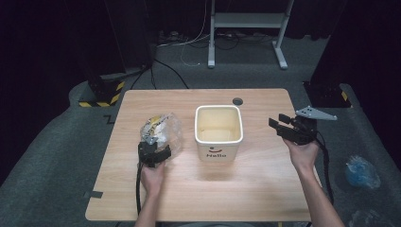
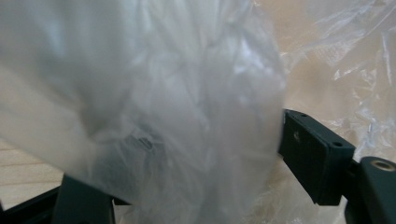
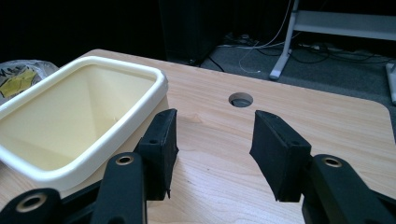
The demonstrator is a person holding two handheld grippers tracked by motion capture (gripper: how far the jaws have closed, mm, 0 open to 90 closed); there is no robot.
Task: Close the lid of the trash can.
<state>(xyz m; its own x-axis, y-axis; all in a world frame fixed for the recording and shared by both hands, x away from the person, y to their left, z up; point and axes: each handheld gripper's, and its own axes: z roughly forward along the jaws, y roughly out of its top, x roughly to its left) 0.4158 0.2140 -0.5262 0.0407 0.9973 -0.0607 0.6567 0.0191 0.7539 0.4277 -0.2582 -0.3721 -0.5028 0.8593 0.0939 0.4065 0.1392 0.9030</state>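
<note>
Grasp step: left hand-held gripper (image 1: 156,150) jaws straddle the clear plastic bag (image 1: 163,132), pads apparently closing on film. Right hand-held gripper (image 1: 285,126) half-open, empty, right of the cream bin (image 1: 219,142). Next likely: lift bag toward bin.

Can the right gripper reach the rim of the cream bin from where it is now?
Probably yes. The right gripper is open with nothing between its jaws, and bare table lies between it and the cream bin, whose near rim stands uncovered beside its left jaw.

left claw (image 1: 156,150) – clamped | right claw (image 3: 212,154) – raised, jaws apart
</note>
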